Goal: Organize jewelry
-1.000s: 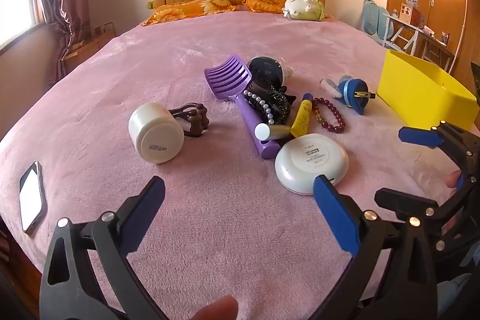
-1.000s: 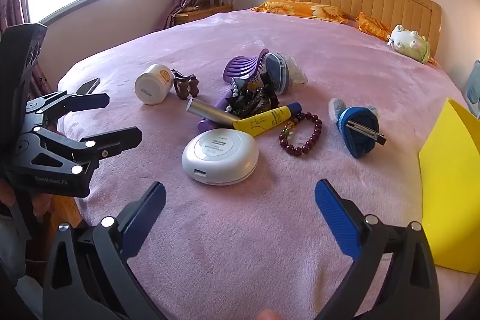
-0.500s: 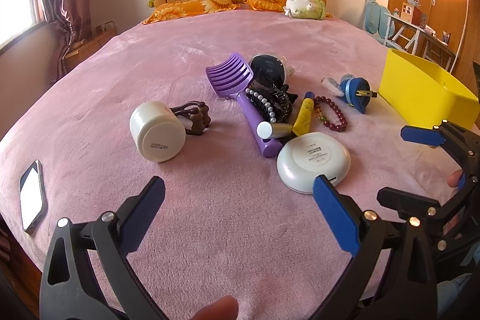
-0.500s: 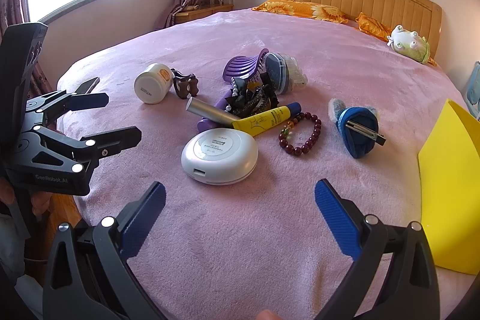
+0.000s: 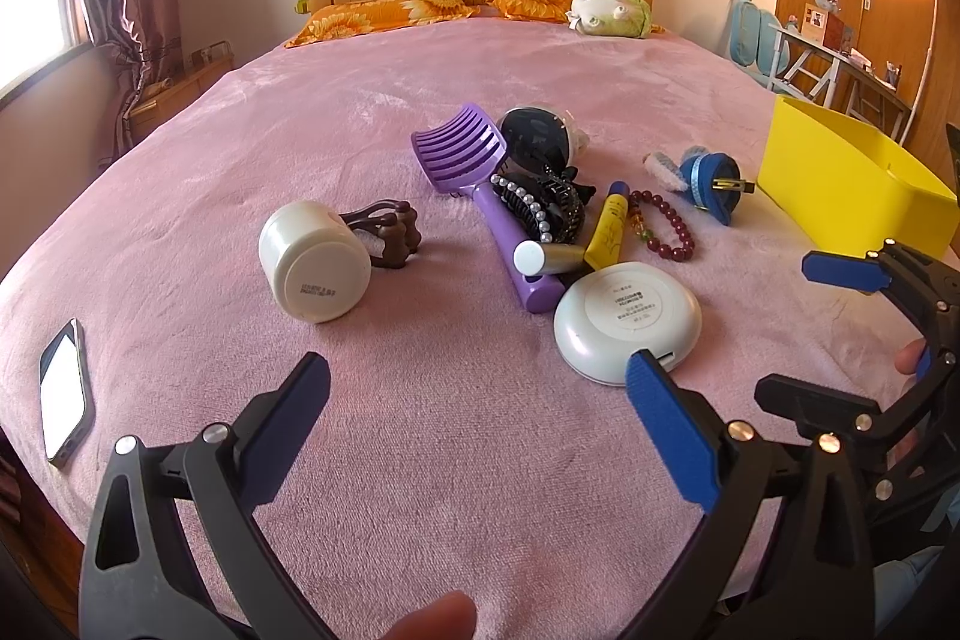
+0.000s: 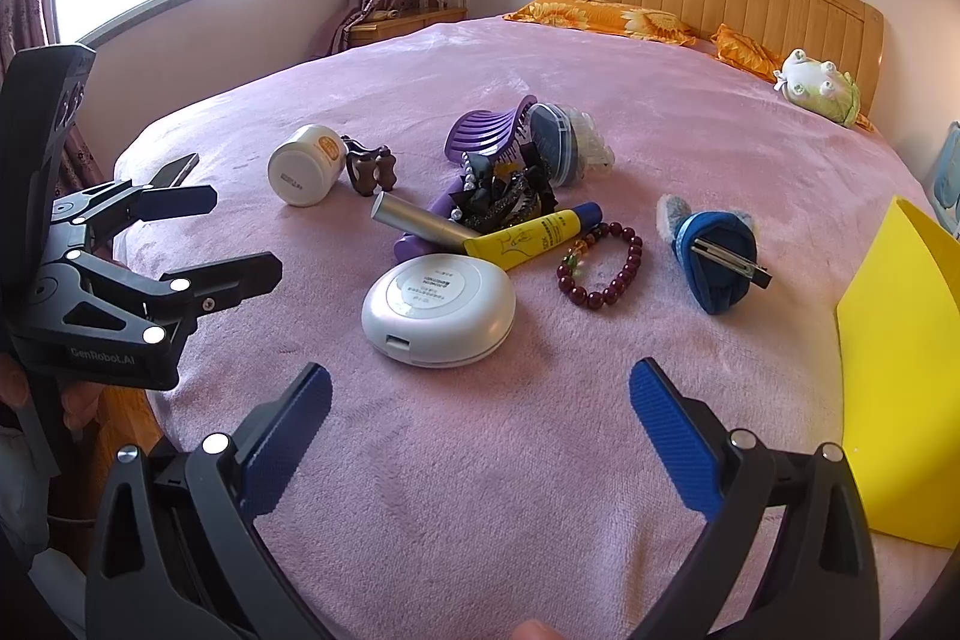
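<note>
A dark red bead bracelet (image 5: 666, 225) (image 6: 600, 265) lies on the pink bedspread beside a yellow tube (image 5: 609, 232) (image 6: 534, 232). A black pearl-trimmed hair clip (image 5: 540, 208) (image 6: 498, 196) rests across a purple brush (image 5: 480, 178). A blue hair clip (image 5: 708, 181) (image 6: 717, 253) lies to the right. A yellow box (image 5: 852, 181) (image 6: 900, 370) stands at the right. My left gripper (image 5: 477, 400) (image 6: 216, 235) is open, hovering short of the white round case (image 5: 627, 322) (image 6: 438, 310). My right gripper (image 6: 480, 400) (image 5: 804, 334) is open above bare blanket.
A white jar (image 5: 315, 261) lies on its side next to a brown clip (image 5: 390, 232). A silver tube (image 6: 420, 220) leans on the pile. A phone (image 5: 66, 391) sits near the bed's left edge. Pillows and a plush toy (image 5: 609, 13) are at the headboard.
Both grippers stay open. The left wrist view has shifted slightly, with the items sitting a little lower and further right in frame. The right view is nearly unchanged.
</note>
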### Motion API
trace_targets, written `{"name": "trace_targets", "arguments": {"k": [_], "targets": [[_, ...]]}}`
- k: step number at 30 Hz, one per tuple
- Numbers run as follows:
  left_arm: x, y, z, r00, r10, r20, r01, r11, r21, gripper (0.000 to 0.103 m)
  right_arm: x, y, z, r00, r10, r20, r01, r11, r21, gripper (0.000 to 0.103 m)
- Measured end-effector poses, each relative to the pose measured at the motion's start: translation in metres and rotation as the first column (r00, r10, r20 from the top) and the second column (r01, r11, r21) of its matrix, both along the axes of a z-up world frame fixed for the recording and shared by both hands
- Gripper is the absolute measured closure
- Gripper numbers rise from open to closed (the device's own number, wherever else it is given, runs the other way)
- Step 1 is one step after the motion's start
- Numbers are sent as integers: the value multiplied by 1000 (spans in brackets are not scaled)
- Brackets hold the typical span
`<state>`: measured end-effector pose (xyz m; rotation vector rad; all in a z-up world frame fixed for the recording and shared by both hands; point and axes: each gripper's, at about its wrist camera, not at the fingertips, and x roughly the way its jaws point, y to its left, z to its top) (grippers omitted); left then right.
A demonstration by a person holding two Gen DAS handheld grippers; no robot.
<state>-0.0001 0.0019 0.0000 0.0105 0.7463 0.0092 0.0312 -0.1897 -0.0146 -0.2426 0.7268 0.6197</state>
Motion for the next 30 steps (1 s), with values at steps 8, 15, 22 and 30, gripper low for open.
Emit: {"name": "trace_targets", "arguments": {"k": [8, 15, 22, 30], "targets": [[0, -1, -1, 1000, -1, -1, 1, 1000, 1, 6, 0, 3, 4, 1000, 0, 0, 0, 1000, -1, 3], [1, 0, -3, 1000, 1, -3, -1, 1000, 1, 6, 0, 3, 4, 1000, 0, 0, 0, 1000, -2, 3], [1, -1, -3, 1000, 1, -4, -1, 1000, 2, 6, 0, 4, 5, 1000, 1, -1, -1, 1000, -2, 3], [2, -1, -7, 1000, 1, -7, -1, 1000, 2, 6, 0, 2, 2, 1000, 0, -2, 0, 1000, -2, 3]]}}
